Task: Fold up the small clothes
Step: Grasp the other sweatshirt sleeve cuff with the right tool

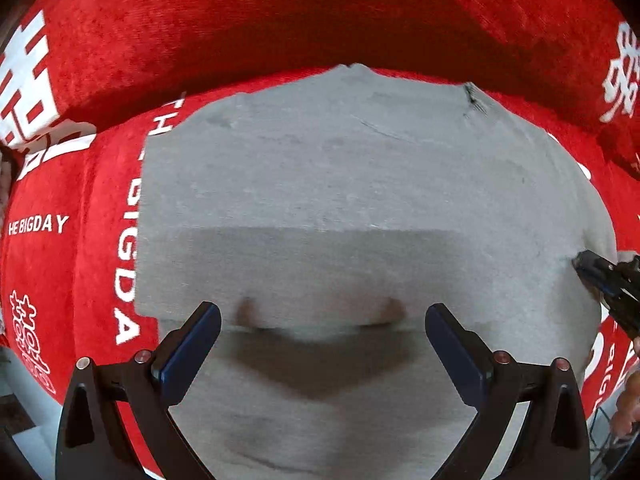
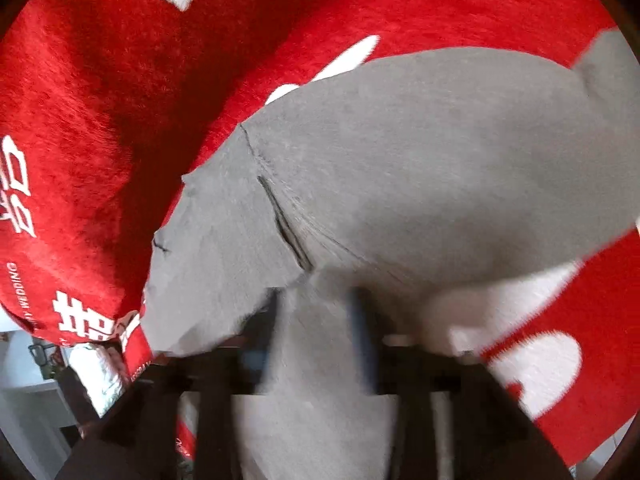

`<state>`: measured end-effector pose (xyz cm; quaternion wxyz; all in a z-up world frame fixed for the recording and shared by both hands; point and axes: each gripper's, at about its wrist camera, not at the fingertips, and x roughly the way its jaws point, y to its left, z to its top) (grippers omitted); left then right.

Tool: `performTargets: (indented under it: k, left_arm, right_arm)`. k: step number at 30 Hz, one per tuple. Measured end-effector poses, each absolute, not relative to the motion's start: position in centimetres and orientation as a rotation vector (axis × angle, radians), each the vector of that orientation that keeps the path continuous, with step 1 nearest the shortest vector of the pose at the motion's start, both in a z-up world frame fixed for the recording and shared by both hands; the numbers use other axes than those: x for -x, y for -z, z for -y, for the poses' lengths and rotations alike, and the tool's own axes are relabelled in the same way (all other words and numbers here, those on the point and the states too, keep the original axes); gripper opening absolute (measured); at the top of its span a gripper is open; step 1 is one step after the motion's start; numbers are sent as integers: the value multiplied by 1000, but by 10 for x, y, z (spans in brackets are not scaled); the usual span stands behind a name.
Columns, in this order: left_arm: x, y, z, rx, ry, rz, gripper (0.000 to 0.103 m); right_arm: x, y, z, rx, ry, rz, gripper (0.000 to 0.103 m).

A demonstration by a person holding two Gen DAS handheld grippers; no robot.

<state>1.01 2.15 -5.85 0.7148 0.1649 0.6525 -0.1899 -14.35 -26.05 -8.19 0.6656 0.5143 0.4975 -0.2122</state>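
Note:
A grey garment (image 1: 340, 184) lies spread on a red plush cover (image 1: 240, 28) with white lettering. My left gripper (image 1: 323, 328) is open and empty, held just above the garment's near part. My right gripper (image 2: 316, 312) is shut on a fold of the grey garment (image 2: 400, 160), and this view is motion-blurred. The right gripper also shows in the left wrist view (image 1: 608, 280), at the garment's right edge. A seam or slit (image 2: 284, 220) runs across the cloth just beyond the right fingers.
The red cover (image 2: 100, 100) rises like a sofa back behind the garment. At lower left of the right wrist view there is a pale floor and some clutter (image 2: 40, 380). A pale floor strip (image 1: 28, 400) shows at lower left of the left wrist view.

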Motion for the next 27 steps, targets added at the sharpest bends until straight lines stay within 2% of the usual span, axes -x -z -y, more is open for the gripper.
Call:
performTargets:
  k: [4, 8, 27]
  left_arm:
    - [0, 61, -9, -396, 437, -1450, 102]
    - [10, 63, 6, -424, 457, -1452, 102]
    - [44, 77, 86, -555, 572, -1437, 102]
  right_arm:
    - [174, 75, 262, -1207, 469, -1095, 59]
    - [204, 70, 269, -1241, 500, -1062, 66]
    - [315, 75, 358, -1407, 772, -796, 71]
